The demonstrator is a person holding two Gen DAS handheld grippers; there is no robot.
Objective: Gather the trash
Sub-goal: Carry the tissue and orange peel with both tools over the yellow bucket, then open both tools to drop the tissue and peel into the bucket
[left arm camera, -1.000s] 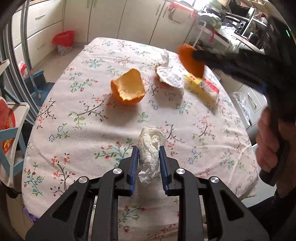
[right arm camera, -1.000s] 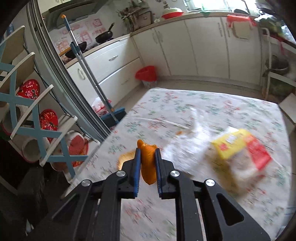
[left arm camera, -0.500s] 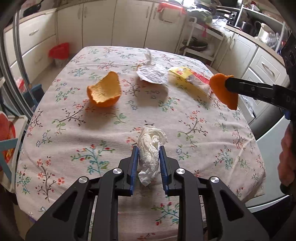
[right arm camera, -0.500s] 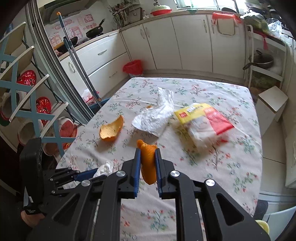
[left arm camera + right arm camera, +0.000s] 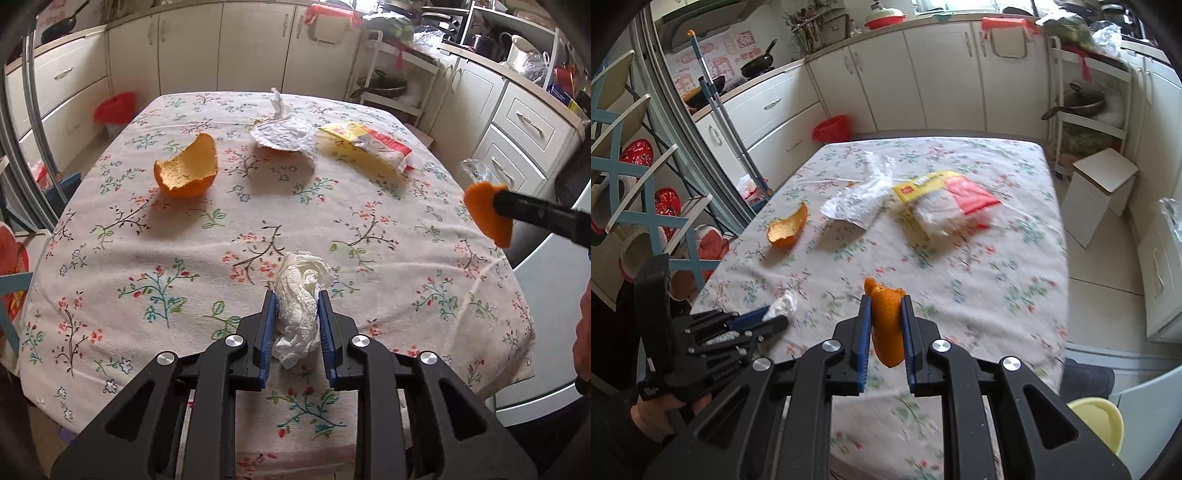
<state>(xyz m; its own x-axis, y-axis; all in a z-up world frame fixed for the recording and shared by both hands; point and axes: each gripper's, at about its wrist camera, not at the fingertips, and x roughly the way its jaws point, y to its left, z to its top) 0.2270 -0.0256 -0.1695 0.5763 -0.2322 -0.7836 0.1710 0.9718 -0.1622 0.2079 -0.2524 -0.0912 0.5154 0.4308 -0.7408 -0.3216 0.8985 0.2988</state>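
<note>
In my left gripper (image 5: 296,314) I hold a crumpled white tissue (image 5: 300,306), the blue pads pressed against both its sides, above the near edge of the table (image 5: 258,229), which is covered in a floral cloth. My right gripper (image 5: 885,319) is clamped on a piece of orange peel (image 5: 886,325), held upright between its pads; in the left wrist view that piece (image 5: 489,214) hangs in the air past the table's right edge, off the cloth. Still lying on the table are three things: a large curved orange peel (image 5: 186,170), cupped side up, toward the far left; a crumpled white plastic bag (image 5: 286,134) near the middle of the far half, with a sliver of orange showing beneath its near rim; and a yellow-and-red plastic package (image 5: 365,146) just beside the bag, toward the far right corner. From the right wrist view, the left gripper (image 5: 775,314) appears at the table's near left corner, the tissue (image 5: 783,304) white at its tip. A red-lined trash bin (image 5: 114,112) stands on the floor beyond the far left corner, against the white cabinets (image 5: 236,48). A pale yellow bowl (image 5: 1097,417) shows at the lower right of the right wrist view, off the table.
</note>
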